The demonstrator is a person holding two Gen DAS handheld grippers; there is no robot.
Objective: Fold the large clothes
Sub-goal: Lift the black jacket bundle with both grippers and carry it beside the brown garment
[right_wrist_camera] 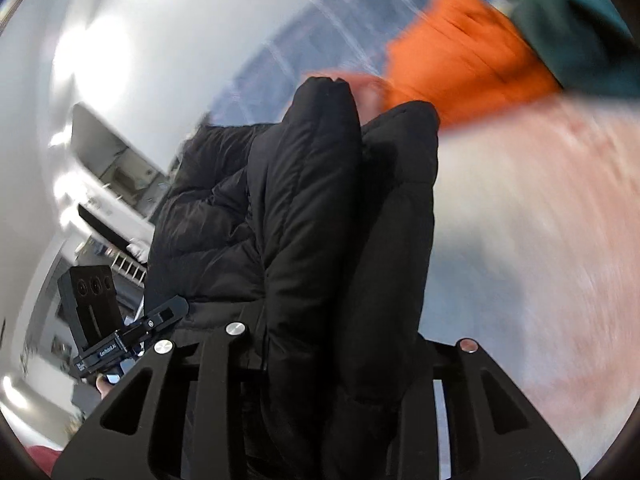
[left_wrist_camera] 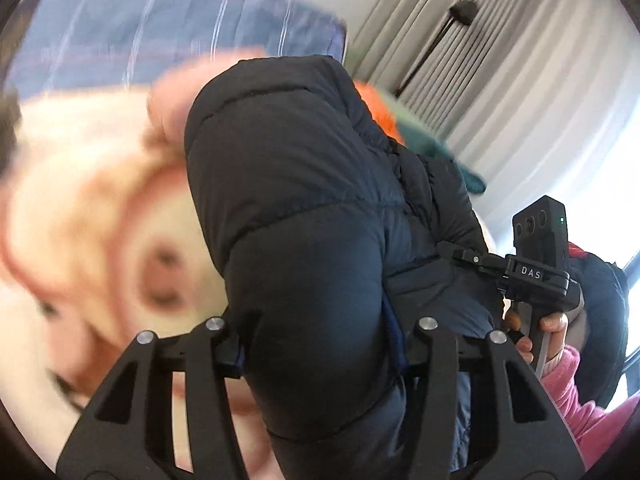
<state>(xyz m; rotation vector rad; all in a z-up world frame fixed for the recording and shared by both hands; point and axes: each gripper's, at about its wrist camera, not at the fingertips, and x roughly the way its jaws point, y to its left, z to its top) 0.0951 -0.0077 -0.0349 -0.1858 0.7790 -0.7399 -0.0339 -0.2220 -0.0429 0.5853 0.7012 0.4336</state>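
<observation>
While bunched, dark puffer jacket (left_wrist_camera: 320, 208) between both grippers' fingers (left_wrist_camera: 224, 344).

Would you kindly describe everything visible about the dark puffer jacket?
The dark puffer jacket is navy to black, quilted in stitched, padded sections with a smooth, faintly shiny shell. It is bunched into thick upright folds and lifted, not spread flat. The left gripper and the right gripper each clamp a fold of it. Behind it lie blurred orange, teal and pink fabrics.

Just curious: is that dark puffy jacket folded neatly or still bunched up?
Bunched up. The jacket hangs in thick rumpled folds, pinched by both the left gripper and the right gripper.
</observation>
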